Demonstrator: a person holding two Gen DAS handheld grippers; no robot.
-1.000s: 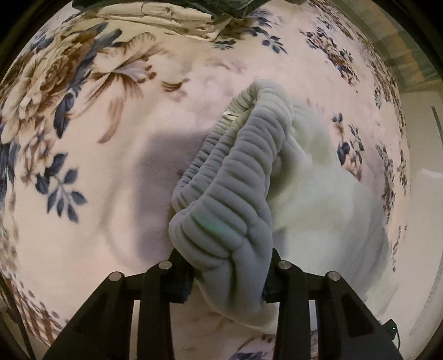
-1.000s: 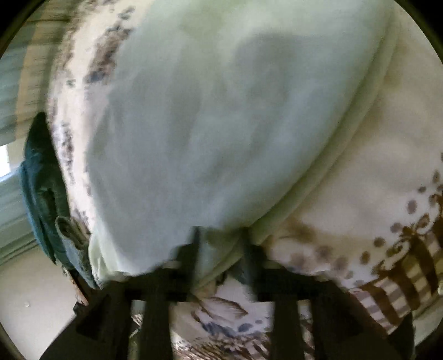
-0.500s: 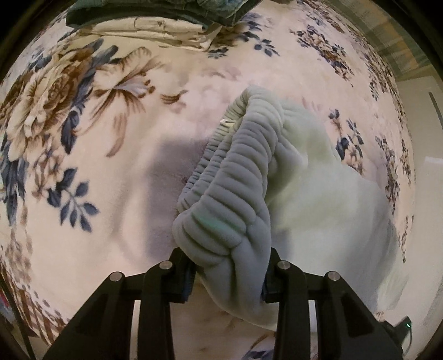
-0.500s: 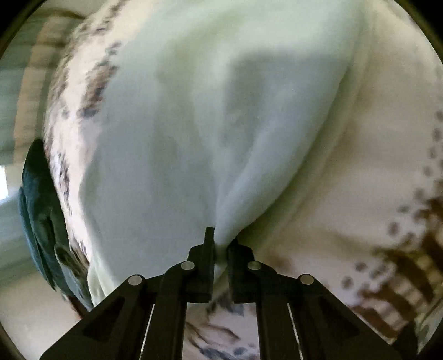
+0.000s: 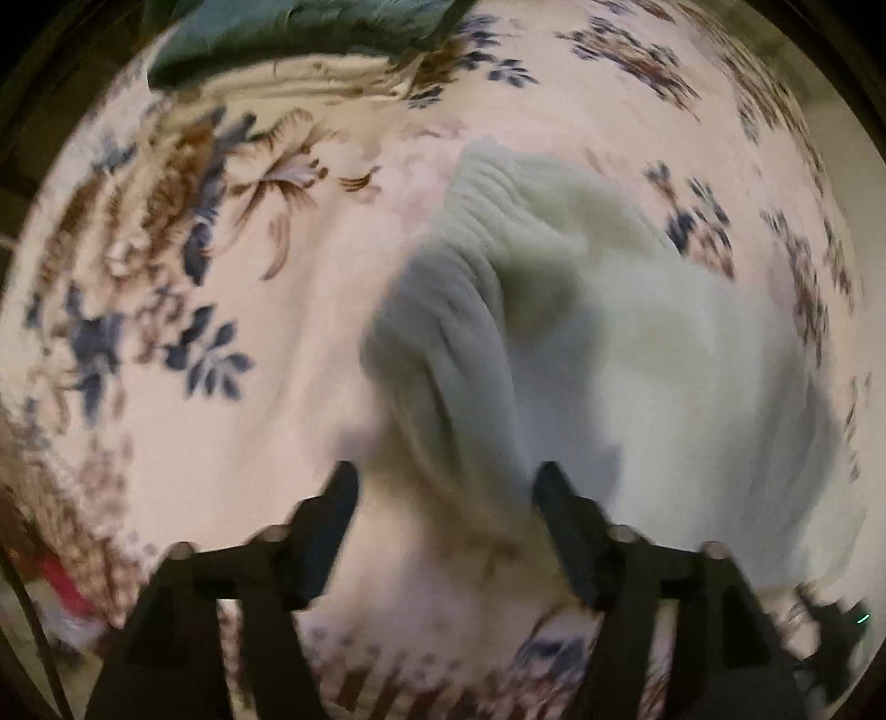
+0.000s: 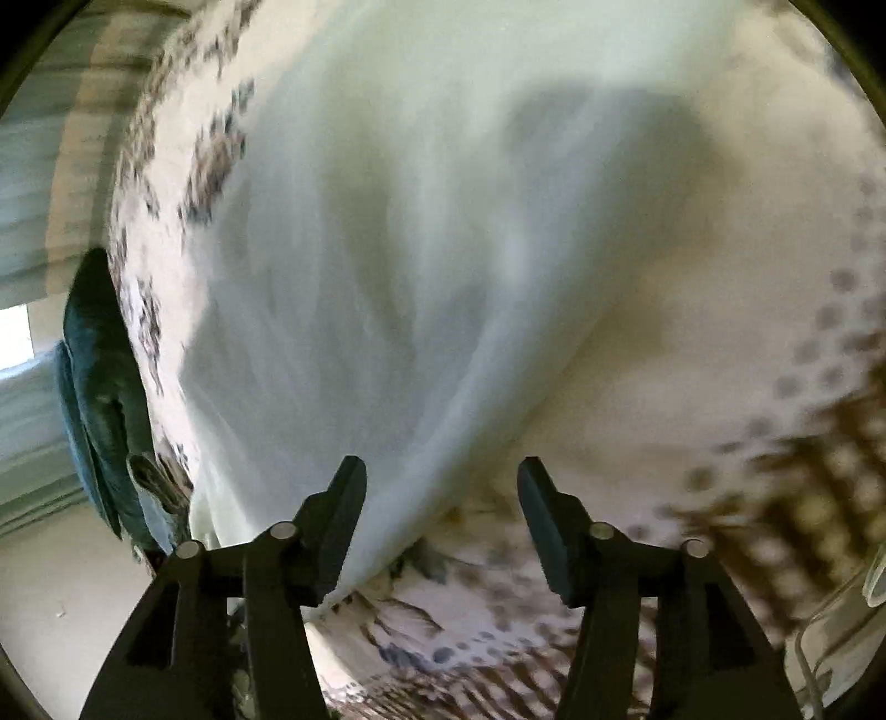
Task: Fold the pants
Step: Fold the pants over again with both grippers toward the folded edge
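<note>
While the left gripper (image 5: pixel 446 487) hangs over the floral blanket (image 5: pixel 232 443), its jaws have just been opening and stand apart, released, with the ribbed waistband (image 5: pixel 443 310) of the pale green pants (image 5: pixel 637 360) loose between them, touching neither pad. The pants lie bunched on the blanket. Dark teal clothes (image 5: pixel 299 27) sit at the far edge. The right gripper (image 6: pixel 443 487) has also just been opening; the pants' edge (image 6: pixel 421 310) lies between its parted fingers, ungripped.
</note>
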